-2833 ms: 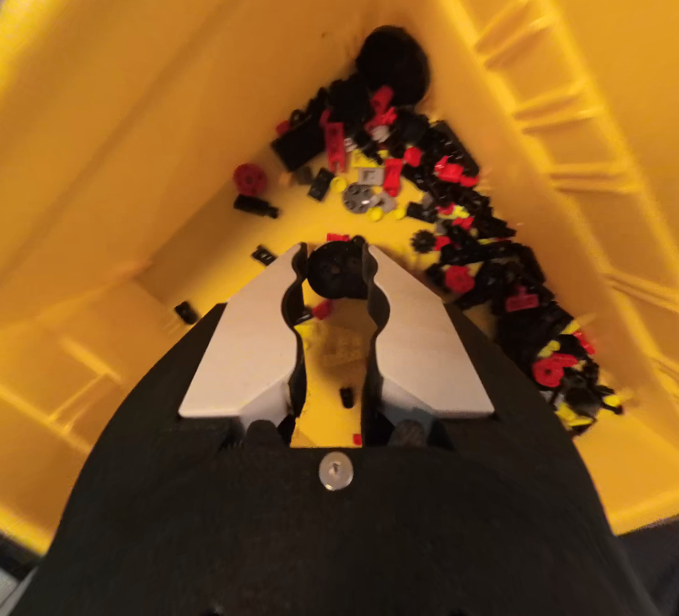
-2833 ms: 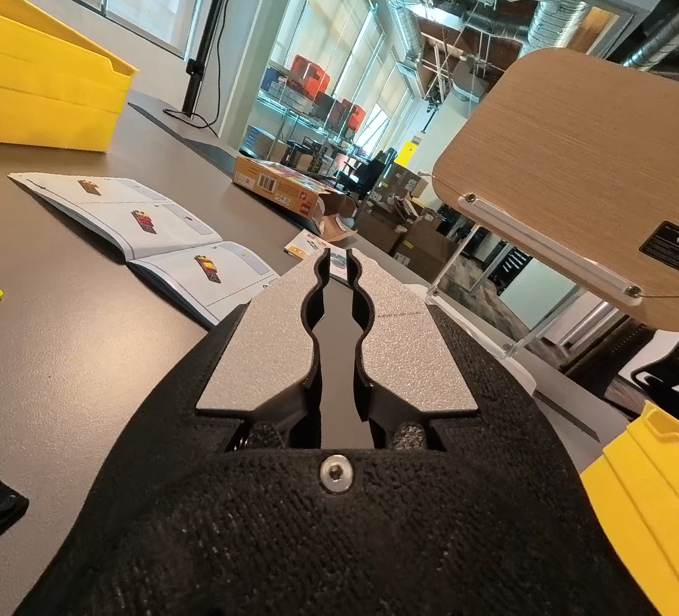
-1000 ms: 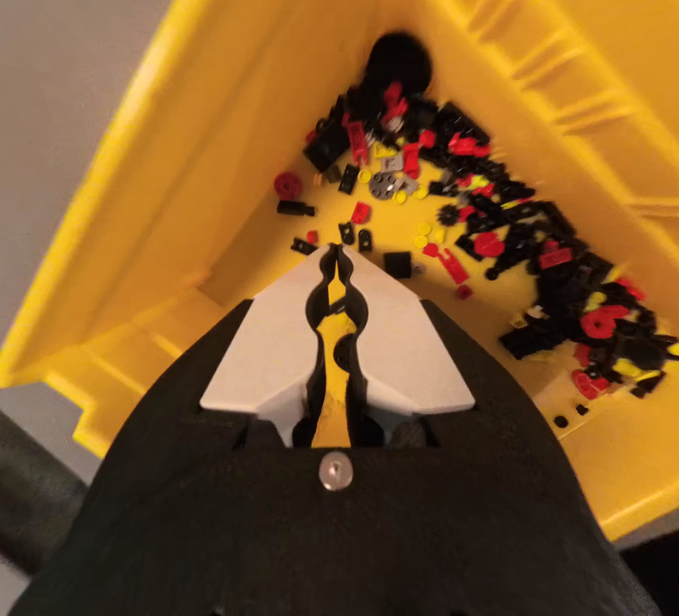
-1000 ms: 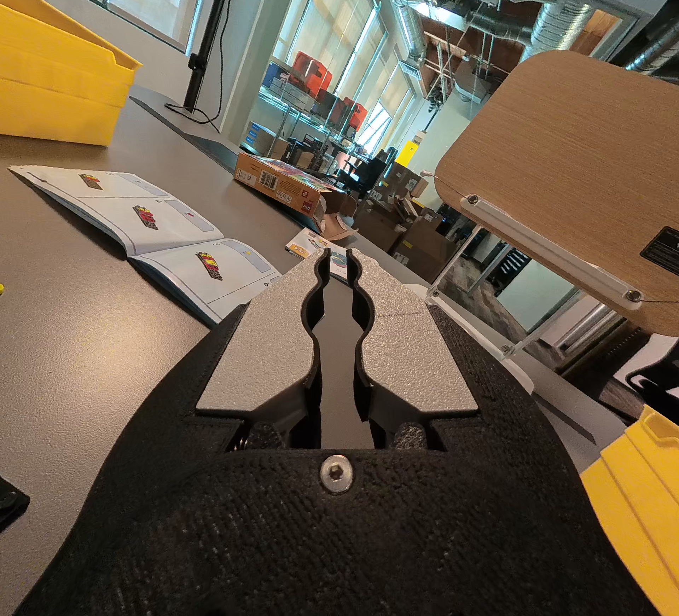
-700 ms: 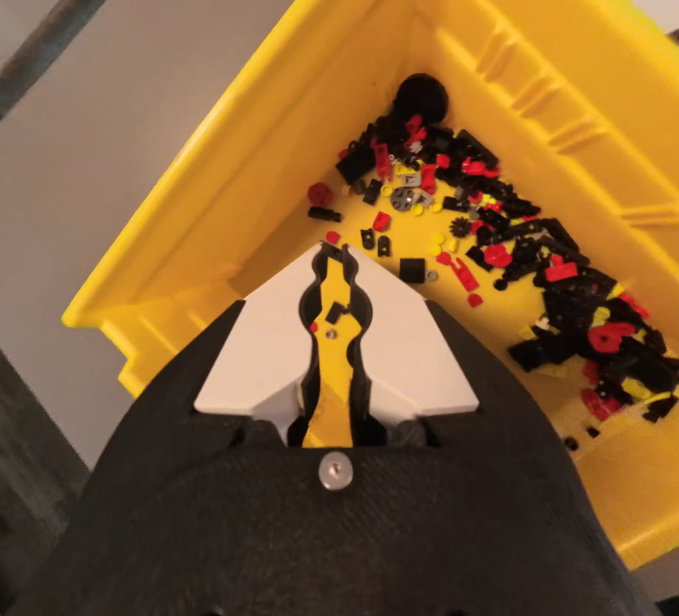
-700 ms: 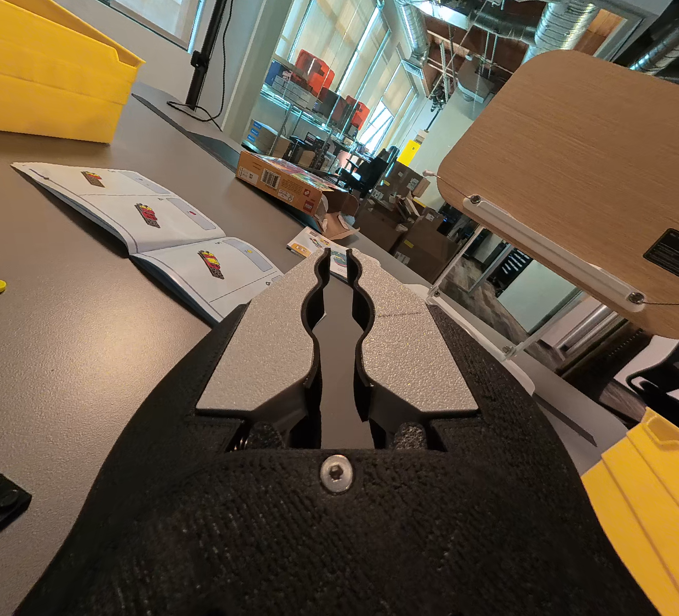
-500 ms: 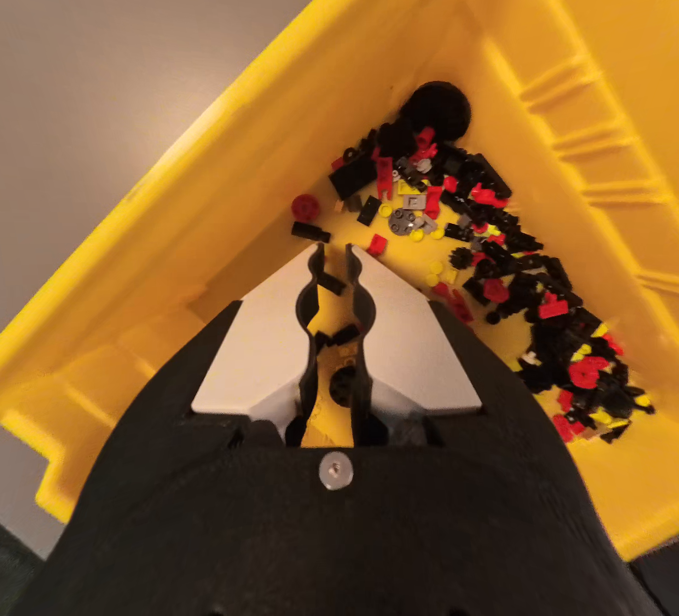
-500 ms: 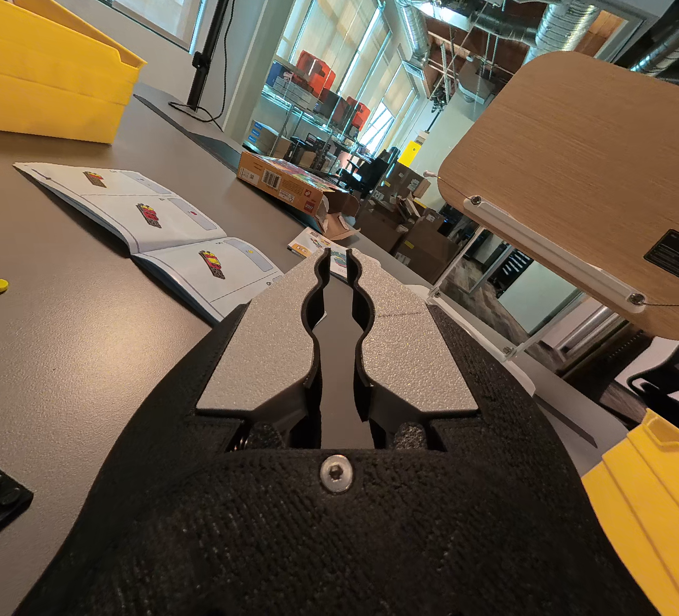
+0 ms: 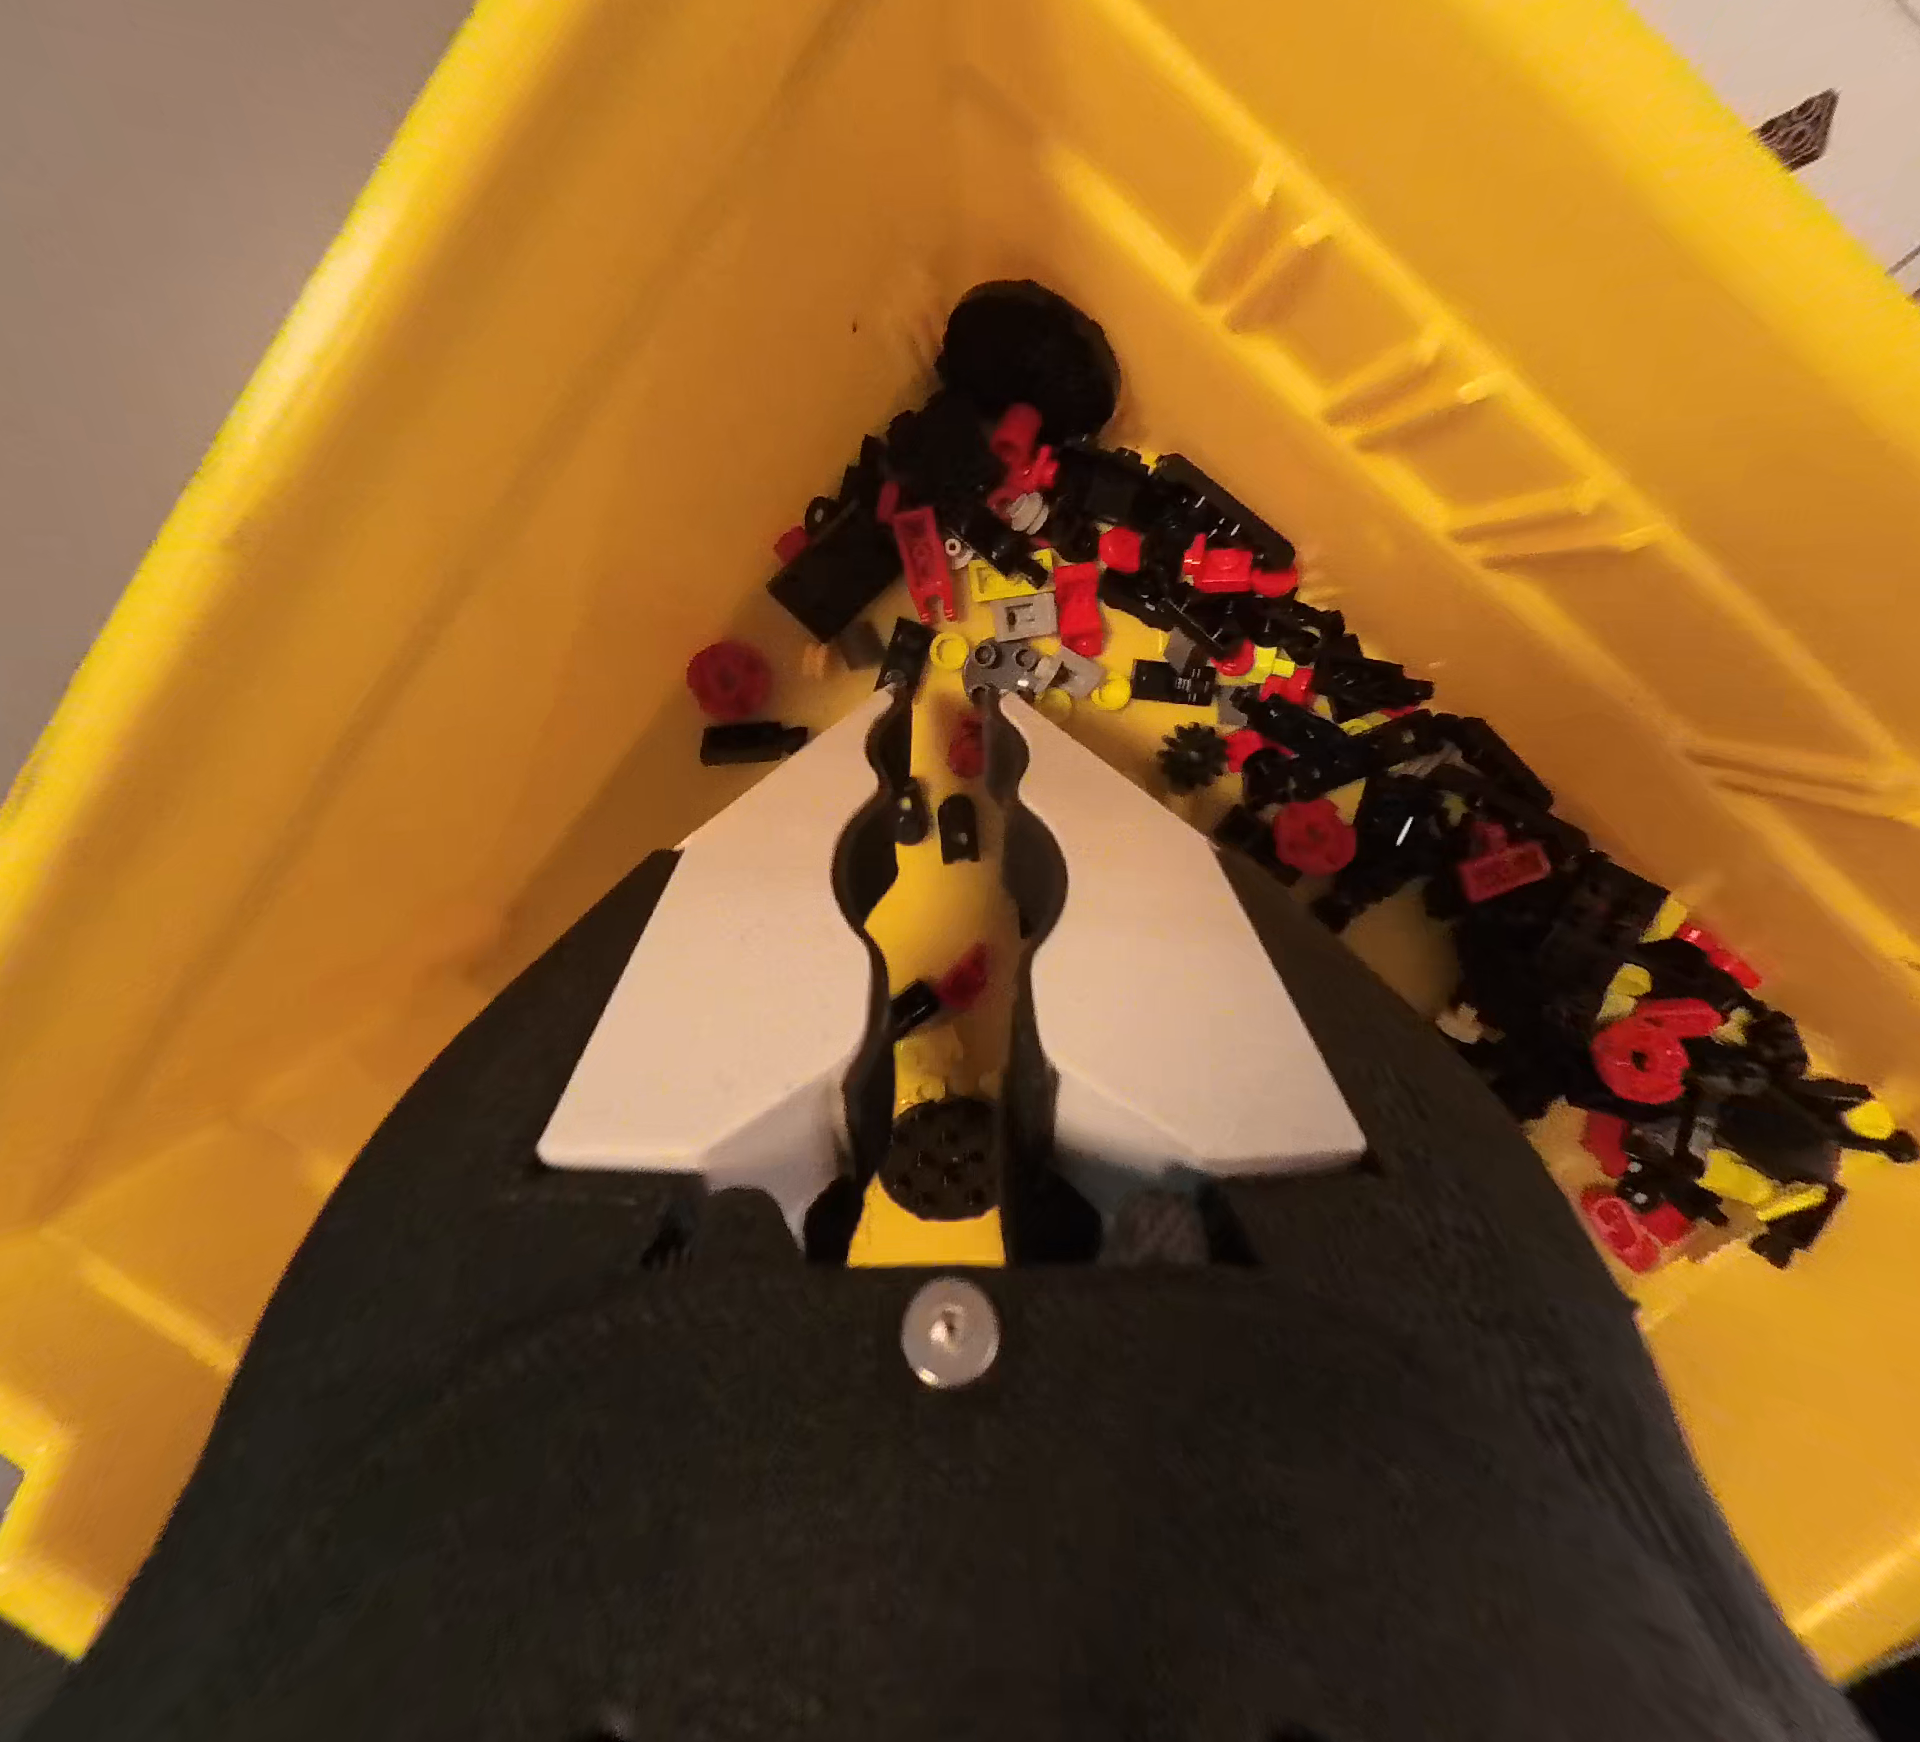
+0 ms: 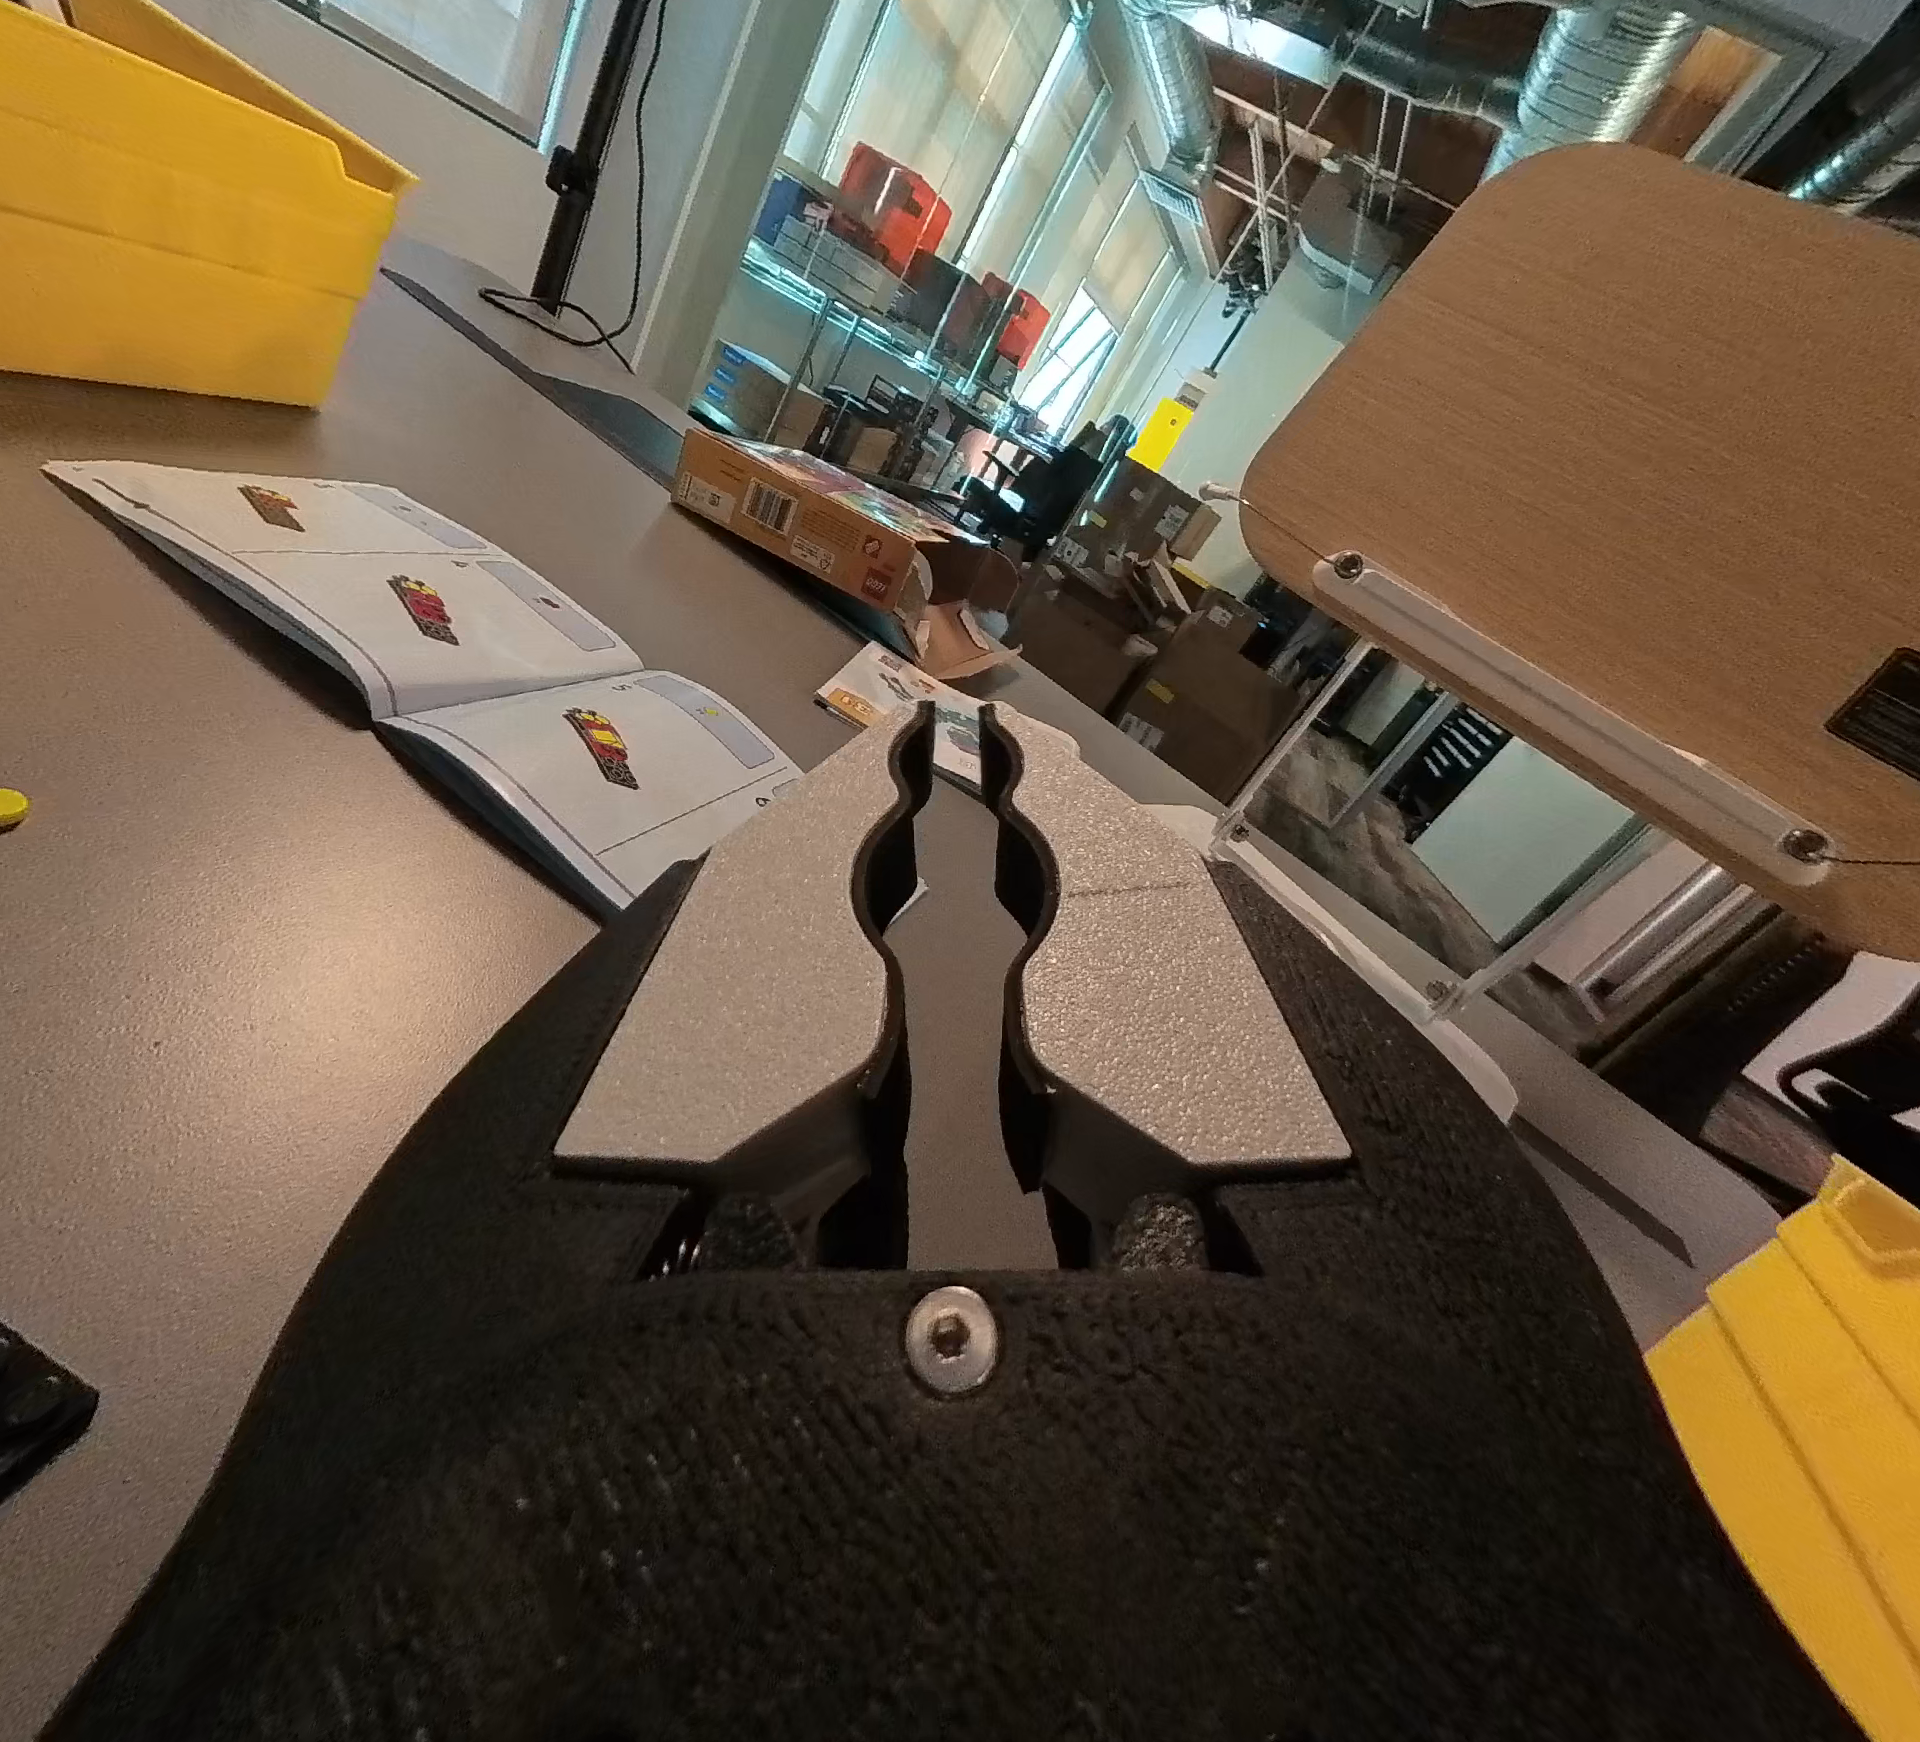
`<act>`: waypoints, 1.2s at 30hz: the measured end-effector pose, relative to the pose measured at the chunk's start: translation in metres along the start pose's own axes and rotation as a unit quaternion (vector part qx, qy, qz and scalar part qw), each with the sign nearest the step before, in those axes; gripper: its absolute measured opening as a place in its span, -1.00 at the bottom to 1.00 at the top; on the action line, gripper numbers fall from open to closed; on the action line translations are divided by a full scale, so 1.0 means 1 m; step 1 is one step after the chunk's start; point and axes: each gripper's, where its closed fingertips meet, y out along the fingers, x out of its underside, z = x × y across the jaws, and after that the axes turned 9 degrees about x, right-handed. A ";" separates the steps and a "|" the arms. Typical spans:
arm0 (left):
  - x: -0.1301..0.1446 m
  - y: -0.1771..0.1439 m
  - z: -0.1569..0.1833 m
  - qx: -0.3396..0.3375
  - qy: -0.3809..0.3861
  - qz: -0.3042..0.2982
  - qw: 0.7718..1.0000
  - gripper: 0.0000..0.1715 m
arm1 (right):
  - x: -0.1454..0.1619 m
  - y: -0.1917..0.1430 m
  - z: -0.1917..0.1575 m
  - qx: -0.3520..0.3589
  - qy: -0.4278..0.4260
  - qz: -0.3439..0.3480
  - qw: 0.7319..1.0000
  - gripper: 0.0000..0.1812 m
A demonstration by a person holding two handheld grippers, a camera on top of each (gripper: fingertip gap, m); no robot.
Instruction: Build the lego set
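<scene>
Since half a second ago, the left gripper (image 9: 943, 705) has been carried deeper into the yellow bin (image 9: 436, 404), and the jaws are now parted a little wider, with nothing held between them. Seen through the gap, a black round studded piece (image 9: 940, 1162) lies loose on the bin floor near the jaw roots, so it is judged that a fresh pick is being lined up rather than finished. Beyond the tips a grey round plate (image 9: 1000, 666) is found, with a red round piece (image 9: 730, 678) and a black pin (image 9: 750, 743) to the left. A dense heap of loose lego pieces (image 9: 1351, 757), black, red and yellow, is banked along the ribbed right wall, and a large black tyre (image 9: 1029, 354) sits in the far corner. The bin plastic is smooth and glossy.

In the right wrist view little is changed: the right gripper (image 10: 954, 721) is held low over the matte grey tabletop (image 10: 208, 944), jaws slightly apart and empty. An open instruction booklet (image 10: 436, 643) lies flat ahead, a torn cardboard lego box (image 10: 810, 529) beyond it, and a small yellow round stud (image 10: 8, 807) at the left edge. A wood-grain board (image 10: 1621, 487) is seen to the right.
</scene>
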 end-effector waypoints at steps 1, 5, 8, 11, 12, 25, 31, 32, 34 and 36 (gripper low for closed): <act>0.000 0.001 -0.001 -0.005 0.001 0.001 1.000 -0.85 | 0.000 0.000 0.001 0.002 0.000 0.000 1.000 -0.93; 0.000 0.002 -0.001 -0.011 -0.004 0.008 1.000 -0.83 | 0.000 -0.001 0.003 0.008 0.004 -0.001 1.000 -0.93; -0.006 -0.003 0.001 -0.006 -0.006 0.029 1.000 -0.83 | 0.001 -0.001 0.003 0.008 0.000 -0.002 1.000 -0.93; -0.011 -0.005 0.005 0.003 -0.008 0.045 0.999 -0.83 | 0.001 0.000 0.002 0.008 -0.004 -0.003 1.000 -0.93; -0.011 -0.005 0.005 0.002 -0.007 0.046 0.999 -0.83 | 0.001 0.000 0.002 0.008 -0.004 -0.002 1.000 -0.93; -0.003 -0.009 -0.011 -0.031 -0.031 0.040 0.998 -0.83 | 0.001 -0.001 0.001 0.005 -0.003 -0.002 1.000 -0.93; -0.002 -0.016 -0.023 -0.066 -0.026 0.041 0.997 -0.83 | 0.000 -0.001 0.001 0.002 -0.003 -0.001 1.000 -0.93; -0.002 -0.017 -0.023 -0.067 -0.026 0.045 0.996 -0.83 | 0.000 -0.001 0.001 0.002 -0.003 -0.001 1.000 -0.93; -0.003 -0.017 -0.024 -0.067 -0.029 0.046 0.996 -0.83 | 0.000 -0.001 0.001 0.003 -0.002 -0.001 1.000 -0.93; -0.001 -0.015 -0.024 -0.067 -0.035 0.040 0.996 -0.83 | 0.000 -0.001 0.001 0.003 -0.002 -0.002 1.000 -0.93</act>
